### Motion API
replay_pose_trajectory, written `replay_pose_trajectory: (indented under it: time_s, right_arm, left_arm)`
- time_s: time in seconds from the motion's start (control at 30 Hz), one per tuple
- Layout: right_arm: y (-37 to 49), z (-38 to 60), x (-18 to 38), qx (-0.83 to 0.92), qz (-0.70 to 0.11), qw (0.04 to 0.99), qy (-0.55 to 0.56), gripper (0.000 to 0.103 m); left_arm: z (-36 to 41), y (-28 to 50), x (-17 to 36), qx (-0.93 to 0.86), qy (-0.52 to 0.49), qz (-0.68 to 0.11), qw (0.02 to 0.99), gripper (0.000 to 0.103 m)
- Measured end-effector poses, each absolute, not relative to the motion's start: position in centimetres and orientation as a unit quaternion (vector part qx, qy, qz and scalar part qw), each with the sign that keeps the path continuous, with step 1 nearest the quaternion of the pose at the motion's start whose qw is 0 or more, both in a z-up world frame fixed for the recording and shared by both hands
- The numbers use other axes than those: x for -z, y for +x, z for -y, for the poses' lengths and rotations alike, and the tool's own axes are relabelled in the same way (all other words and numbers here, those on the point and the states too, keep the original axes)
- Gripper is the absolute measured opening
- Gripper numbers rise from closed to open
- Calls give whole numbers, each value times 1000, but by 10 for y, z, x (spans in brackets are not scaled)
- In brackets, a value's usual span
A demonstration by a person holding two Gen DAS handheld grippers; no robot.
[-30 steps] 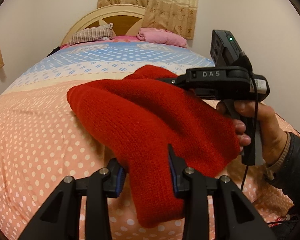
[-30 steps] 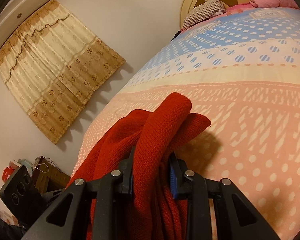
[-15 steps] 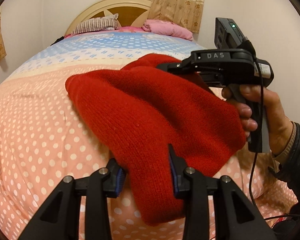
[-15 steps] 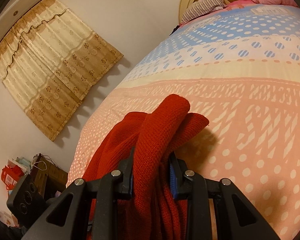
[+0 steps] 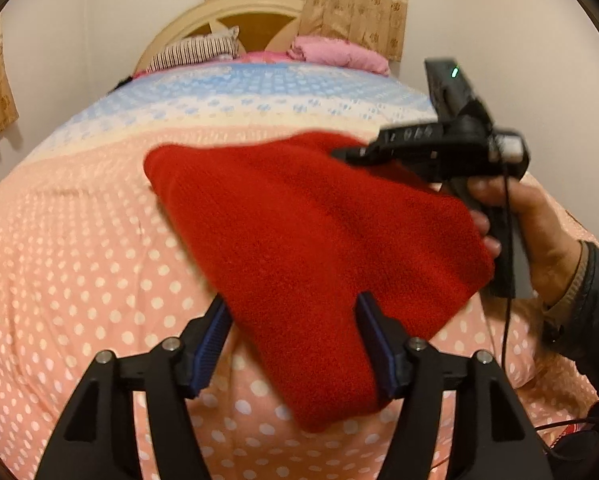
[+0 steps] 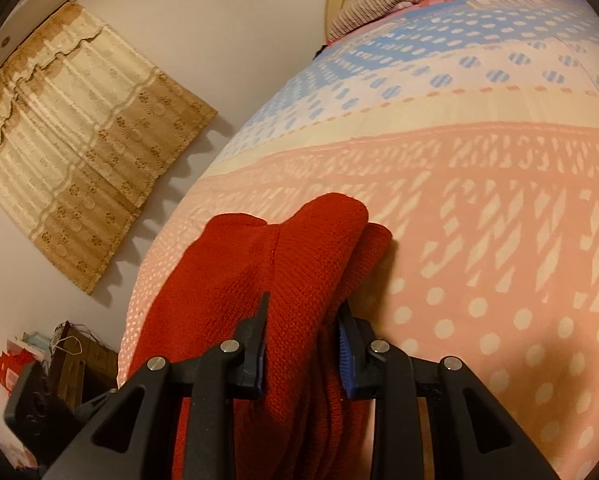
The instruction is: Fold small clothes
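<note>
Left tool [image 5: 295,336] now spread wide; was pinched tight on the near edge of the red knit garment [image 5: 311,248] half a second ago. Blue pads [image 5: 211,340] stand either side of the fabric, contact on the right pad hard to judge, no real squeeze visible. Reads as a release just begun. Frame motion-blurred, so still moving.

Right tool [image 6: 302,344] clamped as before on a bunched thickness of the same garment [image 6: 299,280], several layers between the pads. Seen from the left wrist view, right tool [image 5: 339,155] grips the far right edge, person's hand [image 5: 527,232] on the grip.

Garment hangs between the two tools, partly lifted, low over the pink dotted part of the bedspread [image 5: 79,260]. Appears doubled over, not yet laid flat.

Meaning for task: likely end of a fold pass, near edge about to drop. With only the right side held, fabric may slump and lose the fold line; lowering to the bed before full release looks safer.

Around: striped pillow [image 5: 195,48] and pink pillow [image 5: 339,54] at the headboard [image 5: 227,12], well apart from the work area. Curtain [image 6: 79,152] on the side wall, clutter on the floor [image 6: 51,360] beside the bed. Cable [image 5: 507,280] dangles from the right tool near the garment edge; possible snag. Nothing else in the way on the bed.
</note>
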State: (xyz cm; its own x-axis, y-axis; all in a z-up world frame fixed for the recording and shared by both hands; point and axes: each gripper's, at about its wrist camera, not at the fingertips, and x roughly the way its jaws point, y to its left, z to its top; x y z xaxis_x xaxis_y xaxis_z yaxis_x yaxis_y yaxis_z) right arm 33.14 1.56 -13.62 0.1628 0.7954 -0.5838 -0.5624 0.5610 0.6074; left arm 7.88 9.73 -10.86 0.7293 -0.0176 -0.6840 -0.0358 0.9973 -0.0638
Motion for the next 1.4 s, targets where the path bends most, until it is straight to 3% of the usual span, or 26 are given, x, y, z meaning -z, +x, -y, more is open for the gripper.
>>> replay_pose_trajectory:
  time_s: [0.23, 0.4, 0.53, 0.63, 0.77, 0.93, 1.07, 1.4]
  right_arm:
    - [312, 1, 107, -423, -415, 798, 109, 32]
    - [259, 16, 60, -476, -337, 806, 101, 36]
    - [229, 1, 72, -519, -366, 770, 64, 42]
    - [223, -8, 111, -471, -418, 777, 5, 42]
    - [223, 6, 118, -477, -414, 773, 54, 41]
    - [201, 14, 90, -449, -383, 806, 27, 43]
    - [164, 28, 55, -421, -313, 851, -4, 57]
    - [127, 51, 13, -390, -243, 888, -21, 59]
  left_arm:
    - [-122, 78, 84, -67, -39, -312, 947, 95]
    - [-144, 94, 113, -92, -69, -347, 931, 95]
    - [-143, 92, 121, -101, -63, -342, 932, 102]
    - [-148, 89, 125, -92, -75, -349, 929, 103]
    - [-147, 81, 125, -94, -88, -343, 930, 103]
    - [-136, 68, 102, -109, -60, -323, 938, 103]
    - [-121, 55, 74, -108, -37, -288, 951, 103]
    - [-103, 42, 43, -96, -20, -254, 962, 103]
